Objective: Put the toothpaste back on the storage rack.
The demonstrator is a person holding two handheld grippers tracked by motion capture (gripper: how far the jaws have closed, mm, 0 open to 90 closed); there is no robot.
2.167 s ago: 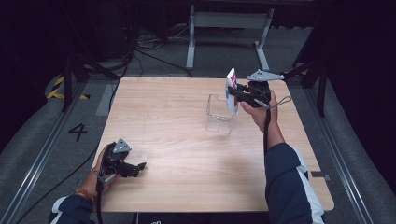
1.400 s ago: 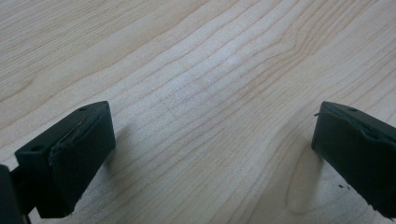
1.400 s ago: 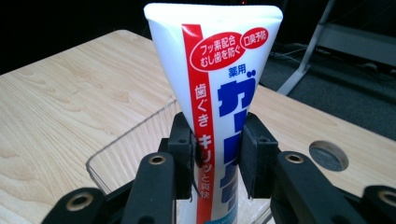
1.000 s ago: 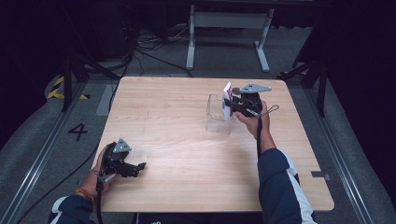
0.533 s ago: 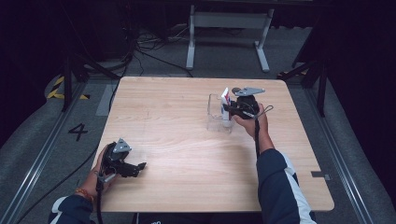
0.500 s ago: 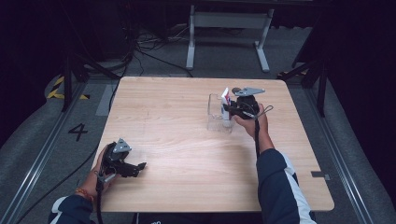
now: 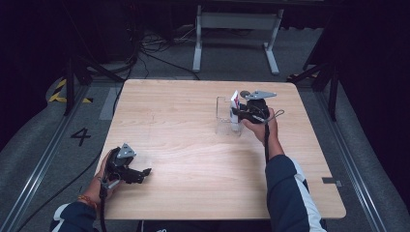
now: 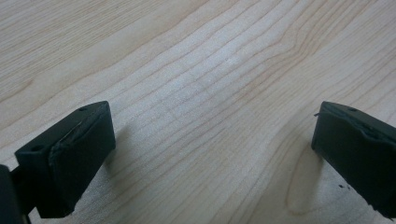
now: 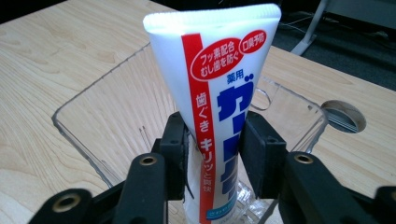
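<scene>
Two grippers are in play, but one alone does the work. Nearest the person, the left gripper [image 7: 126, 169] rests at the table's [image 7: 193, 159] front left corner, just as it lay two seconds ago; in the left gripper view its jaws stand wide apart over bare wood, holding nothing. Farther out, on the right half of the table, the right gripper [image 7: 241, 112] has come a good way: two seconds ago it held the tube [image 7: 235, 100] up near the far right edge, beside and above the clear box [image 7: 223, 116], and since then it has swung inward and down. Now the tube stands upright with its crimped end on top and its lower part inside the box. In the right gripper view the jaws are closed on the tube [image 9: 219, 93] at about mid-height, pinching it from both sides, and the box's [image 9: 79, 135] clear walls ring it; whether the cap touches the box floor I cannot tell. By my judgement the carry is over and the placing nearly done: what is left is to settle the tube, let go, and draw the gripper up without tipping the light box.
</scene>
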